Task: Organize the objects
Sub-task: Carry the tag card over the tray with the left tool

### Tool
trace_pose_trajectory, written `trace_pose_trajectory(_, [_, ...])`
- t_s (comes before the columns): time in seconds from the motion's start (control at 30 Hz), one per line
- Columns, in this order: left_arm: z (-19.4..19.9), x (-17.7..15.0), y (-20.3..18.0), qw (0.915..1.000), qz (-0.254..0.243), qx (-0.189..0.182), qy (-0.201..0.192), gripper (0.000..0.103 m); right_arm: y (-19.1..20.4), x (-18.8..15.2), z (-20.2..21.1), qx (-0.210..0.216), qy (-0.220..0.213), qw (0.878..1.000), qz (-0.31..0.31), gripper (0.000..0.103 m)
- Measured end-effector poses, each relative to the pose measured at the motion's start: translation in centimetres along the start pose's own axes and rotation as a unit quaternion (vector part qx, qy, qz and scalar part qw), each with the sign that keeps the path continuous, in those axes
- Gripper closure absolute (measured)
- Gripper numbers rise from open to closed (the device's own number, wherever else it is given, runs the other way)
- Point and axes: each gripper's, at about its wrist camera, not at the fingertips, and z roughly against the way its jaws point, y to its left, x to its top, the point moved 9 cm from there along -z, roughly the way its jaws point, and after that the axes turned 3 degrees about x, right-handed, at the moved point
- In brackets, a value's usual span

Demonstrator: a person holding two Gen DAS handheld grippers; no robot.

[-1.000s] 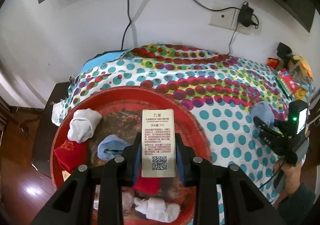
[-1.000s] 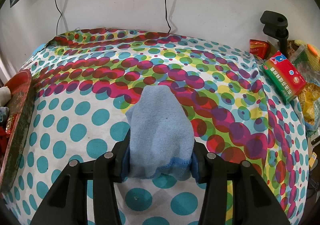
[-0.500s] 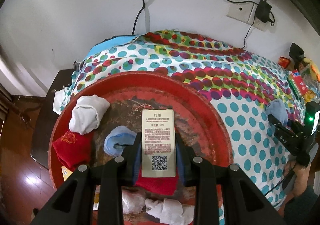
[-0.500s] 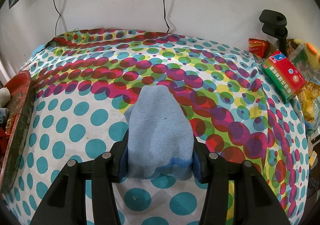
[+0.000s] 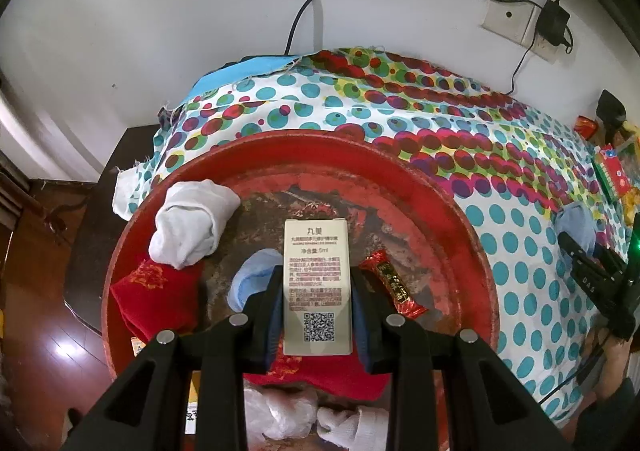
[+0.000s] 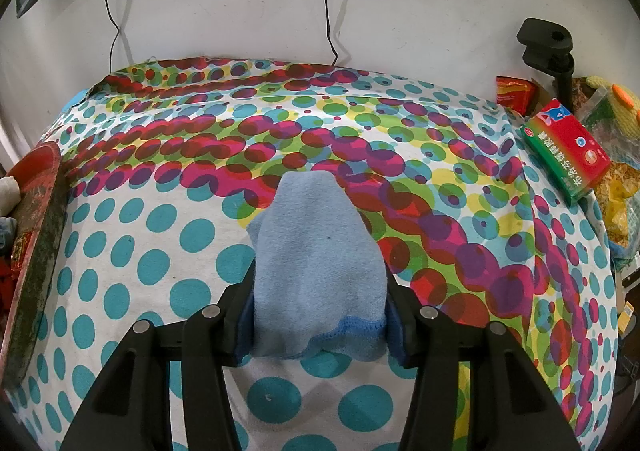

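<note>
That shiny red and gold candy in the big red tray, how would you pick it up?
Grip the candy bar across its narrow middle, coming from above. It lies flat and slanted on the red tray, so turn the fingers to cross its long sides; the crimped ends would likely slip.

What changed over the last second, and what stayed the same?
The left gripper, shut on the small box, moved forward over the red tray, bringing a candy bar into view. The right gripper barely moved and still holds the blue sock above the dotted cloth. Nothing was let go.
</note>
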Motion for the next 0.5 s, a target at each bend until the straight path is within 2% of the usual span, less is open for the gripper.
trace_pose_trajectory(0.13, [-0.05, -0.1, -0.15, 0.9999, 0.005, -0.011, 0.005, 0.073, -0.04, -0.08, -0.01, -0.001, 0.0, 1.0, 0.0, 0.052])
trace_pose_trajectory(0.5, [0.48, -0.23, -0.57, 0.9999, -0.002, -0.008, 0.006, 0.068, -0.23, -0.2, -0.06, 0.0, 0.0, 1.0, -0.001, 0.049])
